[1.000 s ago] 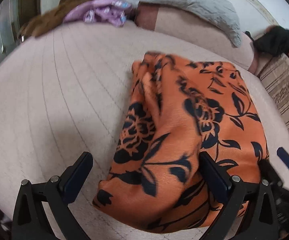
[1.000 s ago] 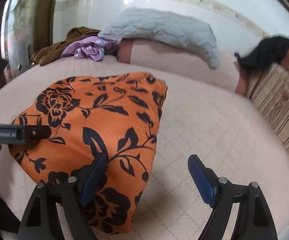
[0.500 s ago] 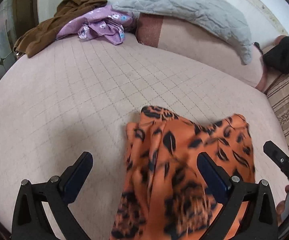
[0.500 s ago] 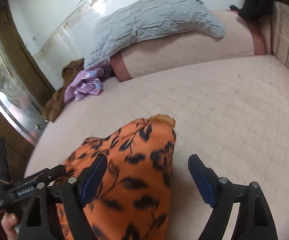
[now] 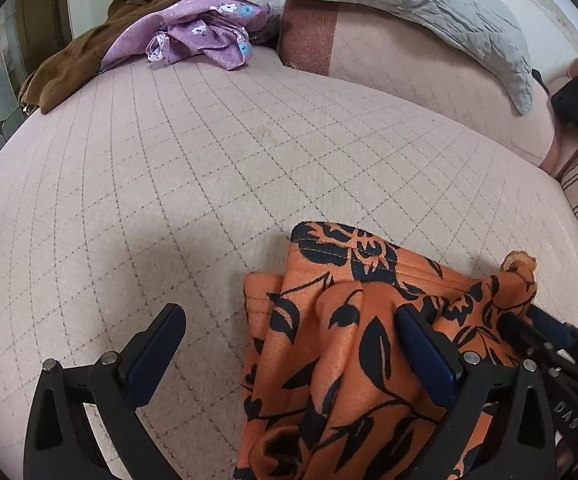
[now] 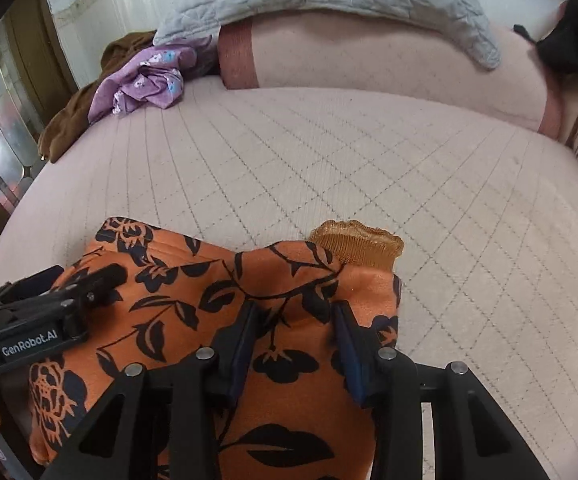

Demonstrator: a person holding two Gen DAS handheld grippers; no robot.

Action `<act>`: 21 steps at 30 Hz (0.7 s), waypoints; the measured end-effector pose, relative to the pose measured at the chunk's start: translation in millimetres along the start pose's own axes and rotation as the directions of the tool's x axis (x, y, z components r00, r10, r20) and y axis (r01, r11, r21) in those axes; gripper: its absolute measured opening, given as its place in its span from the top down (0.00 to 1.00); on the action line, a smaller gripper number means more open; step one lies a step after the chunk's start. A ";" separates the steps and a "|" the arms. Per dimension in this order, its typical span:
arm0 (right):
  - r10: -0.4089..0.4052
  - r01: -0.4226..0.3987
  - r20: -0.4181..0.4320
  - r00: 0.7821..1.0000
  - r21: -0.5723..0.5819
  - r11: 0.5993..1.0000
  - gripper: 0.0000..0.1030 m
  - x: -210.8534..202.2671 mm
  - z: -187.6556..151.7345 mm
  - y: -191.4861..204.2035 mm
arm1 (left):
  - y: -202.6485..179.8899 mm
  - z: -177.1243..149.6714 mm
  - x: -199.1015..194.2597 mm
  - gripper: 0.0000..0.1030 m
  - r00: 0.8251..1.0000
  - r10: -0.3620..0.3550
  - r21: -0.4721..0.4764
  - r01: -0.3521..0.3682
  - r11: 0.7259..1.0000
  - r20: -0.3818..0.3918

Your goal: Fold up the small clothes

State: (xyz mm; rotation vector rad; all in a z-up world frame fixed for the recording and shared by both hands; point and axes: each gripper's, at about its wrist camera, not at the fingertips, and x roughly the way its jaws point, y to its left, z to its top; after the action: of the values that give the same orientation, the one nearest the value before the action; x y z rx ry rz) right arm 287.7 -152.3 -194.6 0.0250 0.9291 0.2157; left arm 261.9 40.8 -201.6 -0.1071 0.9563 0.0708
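Orange floral garment [image 6: 217, 308], ribbed cuff [image 6: 357, 246] right-view only

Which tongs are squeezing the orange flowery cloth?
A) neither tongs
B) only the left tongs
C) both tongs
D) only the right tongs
D: the right tongs are pinched in on a bunch of the orange floral garment near its ribbed cuff, while the left tongs stand wide open, one finger beside the cloth and one on it.
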 end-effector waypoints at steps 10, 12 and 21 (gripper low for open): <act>0.058 -0.060 0.171 0.984 0.008 0.998 0.59 -88.9 -48.3 15.5 | 1.0 -37.2 -66.4 0.00 0.994 -0.044 0.067 0.037 0.997 0.099; 0.016 -0.016 0.205 0.979 -0.001 1.000 0.59 -100.2 -69.5 24.0 | -3.8 -48.4 -79.1 0.00 0.991 -0.053 0.110 0.040 0.993 0.124; -0.044 0.069 0.261 0.964 -0.088 0.994 0.63 -121.3 -138.1 73.4 | -2.2 -102.3 -110.9 0.00 0.984 -0.059 0.138 0.036 0.990 0.167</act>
State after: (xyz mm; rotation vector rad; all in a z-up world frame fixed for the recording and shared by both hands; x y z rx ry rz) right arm 94.7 -114.0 -172.9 -0.0615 0.6571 0.1989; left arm 115.5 24.6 -169.3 0.0007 0.7841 -0.0284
